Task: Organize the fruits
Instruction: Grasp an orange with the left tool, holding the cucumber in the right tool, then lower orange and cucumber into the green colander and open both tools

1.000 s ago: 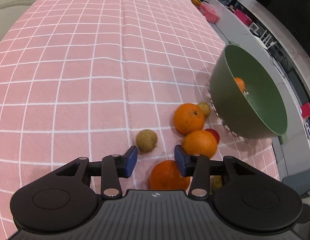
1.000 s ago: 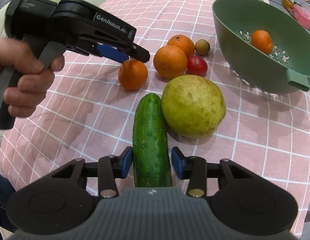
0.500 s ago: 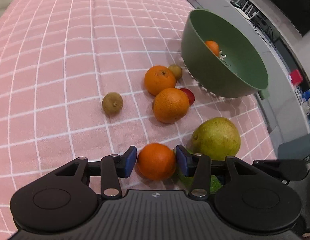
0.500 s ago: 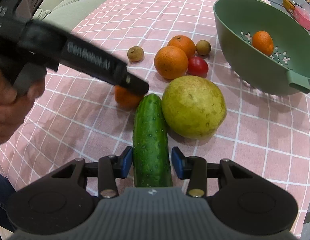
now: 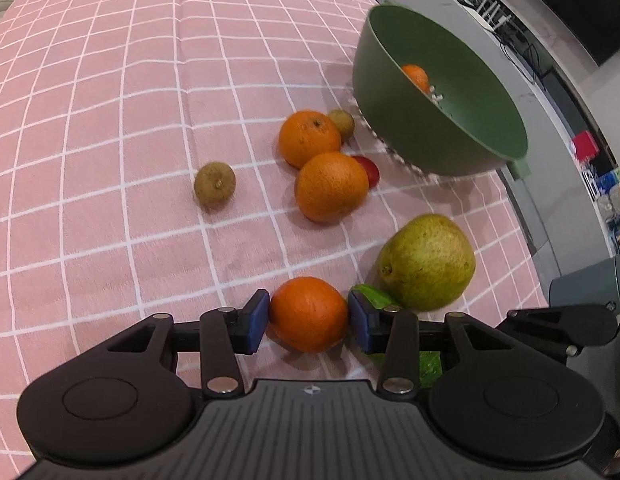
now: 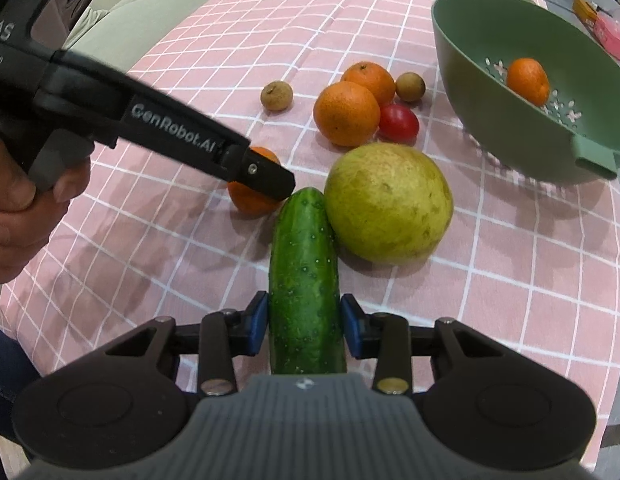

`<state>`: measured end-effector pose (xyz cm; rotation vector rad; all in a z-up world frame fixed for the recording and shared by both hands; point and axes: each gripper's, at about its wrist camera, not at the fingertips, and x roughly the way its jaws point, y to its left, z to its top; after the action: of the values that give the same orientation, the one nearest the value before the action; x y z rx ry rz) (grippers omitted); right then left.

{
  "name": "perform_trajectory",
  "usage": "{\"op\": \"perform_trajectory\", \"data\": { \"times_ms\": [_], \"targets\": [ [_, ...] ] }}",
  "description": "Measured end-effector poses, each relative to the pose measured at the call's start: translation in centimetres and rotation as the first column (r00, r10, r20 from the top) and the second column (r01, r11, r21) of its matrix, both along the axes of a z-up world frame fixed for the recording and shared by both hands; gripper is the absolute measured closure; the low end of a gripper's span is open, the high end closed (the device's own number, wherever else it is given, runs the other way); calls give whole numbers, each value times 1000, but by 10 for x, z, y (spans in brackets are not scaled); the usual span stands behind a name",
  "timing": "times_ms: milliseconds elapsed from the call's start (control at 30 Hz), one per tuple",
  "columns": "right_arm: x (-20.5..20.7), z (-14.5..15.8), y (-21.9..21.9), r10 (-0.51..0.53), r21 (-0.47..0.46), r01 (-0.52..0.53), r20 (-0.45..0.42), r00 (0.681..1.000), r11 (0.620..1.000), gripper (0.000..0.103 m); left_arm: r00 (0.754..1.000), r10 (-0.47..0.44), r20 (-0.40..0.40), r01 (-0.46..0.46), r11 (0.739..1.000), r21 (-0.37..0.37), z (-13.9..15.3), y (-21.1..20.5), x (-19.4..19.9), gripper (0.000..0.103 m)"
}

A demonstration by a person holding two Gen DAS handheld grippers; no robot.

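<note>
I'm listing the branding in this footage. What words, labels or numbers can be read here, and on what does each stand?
"GenRobot.AI": white print along the side of the left gripper, seen from the right wrist.
"AS": end of a larger word, cut off by the picture's left edge, higher on the same gripper's body.
A smaller line of print beneath it is cut off and unreadable.
Packages on the far counter: too small and blurred.

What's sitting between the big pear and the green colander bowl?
Nothing: in the right wrist view, only bare pink checked cloth lies between the pear and the green colander bowl. The red tomato sits off to the side.
</note>
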<state>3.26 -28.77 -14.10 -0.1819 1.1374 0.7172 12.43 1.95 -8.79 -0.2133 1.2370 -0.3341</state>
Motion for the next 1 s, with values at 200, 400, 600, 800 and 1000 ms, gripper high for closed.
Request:
{"op": "perform_trajectory", "data": {
  "times_ms": [200, 400, 600, 800, 1000],
  "targets": [
    [-2, 1, -8, 3, 0, -3, -23, 1000, 1000, 68, 999, -16, 31, 15, 999, 42, 2, -10, -11, 56],
    [-3, 11, -14, -6, 26, 6, -16, 1000, 1000, 68, 997, 47, 55, -49, 998, 41, 14, 2, -16, 56],
    [-4, 21, -16, -4, 60, 5, -12, 1000, 998, 68, 989, 127, 81, -130, 991, 26, 37, 24, -28, 56],
    [-8, 43, -21, -2, 128, 3, -10, 1000, 992, 68, 987, 134, 89, -139, 989, 53, 51, 25, -45, 56],
    [-3, 67, -28, -14, 165, 10, 24, 1000, 986, 68, 989, 105, 108, -114, 990, 87, 65, 14, -48, 56]
  ]
}}
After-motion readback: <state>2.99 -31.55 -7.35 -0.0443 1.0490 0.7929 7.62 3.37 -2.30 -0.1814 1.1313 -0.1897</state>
